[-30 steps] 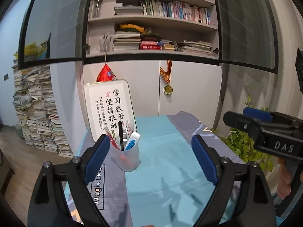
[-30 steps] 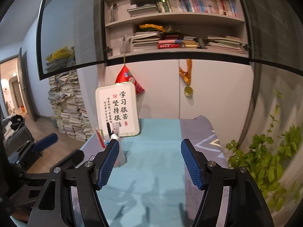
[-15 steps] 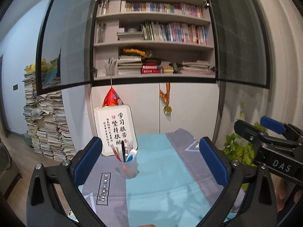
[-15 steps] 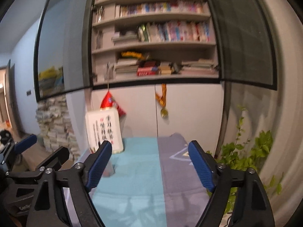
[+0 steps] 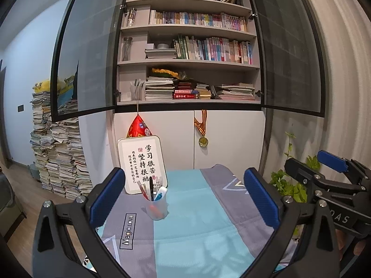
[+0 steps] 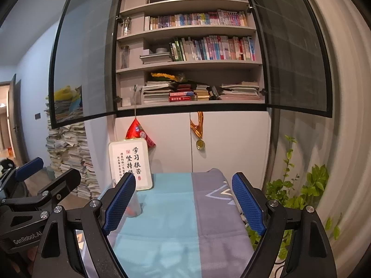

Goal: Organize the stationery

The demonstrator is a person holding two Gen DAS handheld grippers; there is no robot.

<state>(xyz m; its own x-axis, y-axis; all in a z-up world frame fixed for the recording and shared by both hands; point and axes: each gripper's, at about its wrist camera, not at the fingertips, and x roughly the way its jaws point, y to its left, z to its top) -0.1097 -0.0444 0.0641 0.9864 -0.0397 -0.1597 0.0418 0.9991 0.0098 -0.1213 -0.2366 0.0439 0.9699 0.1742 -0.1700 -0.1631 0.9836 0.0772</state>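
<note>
A translucent pen cup (image 5: 157,206) with several pens, a black one and a blue-white one among them, stands on the teal and grey cloth (image 5: 192,220) of the table. In the right wrist view the cup (image 6: 134,205) is half hidden behind the left finger. My left gripper (image 5: 183,199) is open and empty, held back from the cup and above the cloth. My right gripper (image 6: 184,203) is open and empty, to the right of the cup. Each gripper shows at the edge of the other's view.
A white framed calligraphy sign (image 5: 141,164) leans against the cabinet behind the cup. A bookcase with open glass doors (image 5: 190,53) rises above. A paper stack (image 5: 60,157) stands at the left, a green plant (image 6: 301,190) at the right.
Both grippers have pulled back and risen away from the cup, which now looks smaller and farther off. Both stayed open and empty.
</note>
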